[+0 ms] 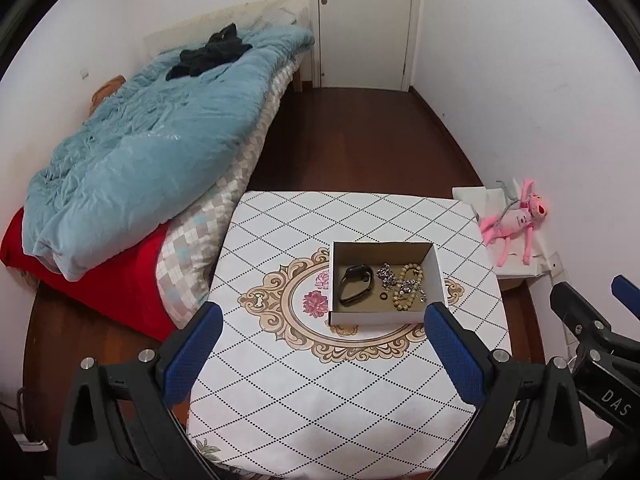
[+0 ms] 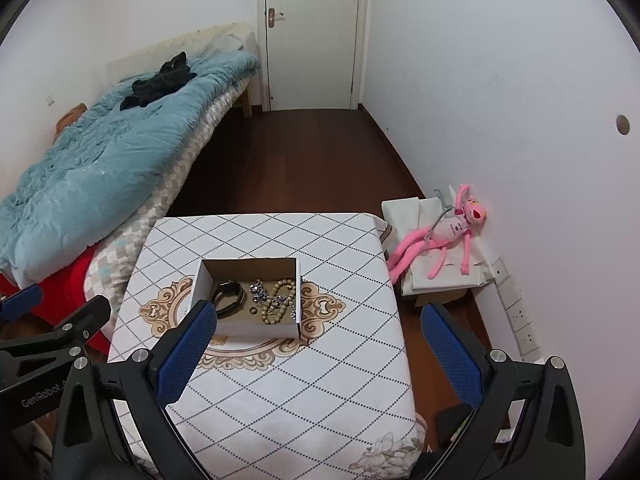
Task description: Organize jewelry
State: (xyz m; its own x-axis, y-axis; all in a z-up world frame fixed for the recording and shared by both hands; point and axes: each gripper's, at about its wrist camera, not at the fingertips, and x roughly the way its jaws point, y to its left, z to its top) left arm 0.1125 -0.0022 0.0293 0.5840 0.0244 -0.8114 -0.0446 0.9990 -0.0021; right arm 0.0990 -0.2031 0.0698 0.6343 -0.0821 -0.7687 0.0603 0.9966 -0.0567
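An open cardboard box (image 1: 436,276) (image 2: 204,286) sits on the white patterned table (image 1: 320,392) (image 2: 320,380). Inside lie a black watch (image 1: 355,283) (image 2: 228,297), a silver chain (image 1: 387,273) (image 2: 259,292), a tan bead bracelet (image 1: 412,270) (image 2: 280,308) and a small dark ring (image 1: 383,295) (image 2: 252,311). My left gripper (image 1: 324,320) hovers open just in front of the box, empty. My right gripper (image 2: 320,320) also stands open and empty, its left finger (image 2: 188,348) overlapping the box's near-left corner.
A bed with a blue quilt (image 1: 152,152) (image 2: 88,168) stands left of the table. A pink plush toy (image 1: 516,220) (image 2: 444,232) lies on a white box by the right wall. Dark wood floor (image 1: 352,140) leads to a closed door (image 2: 312,32).
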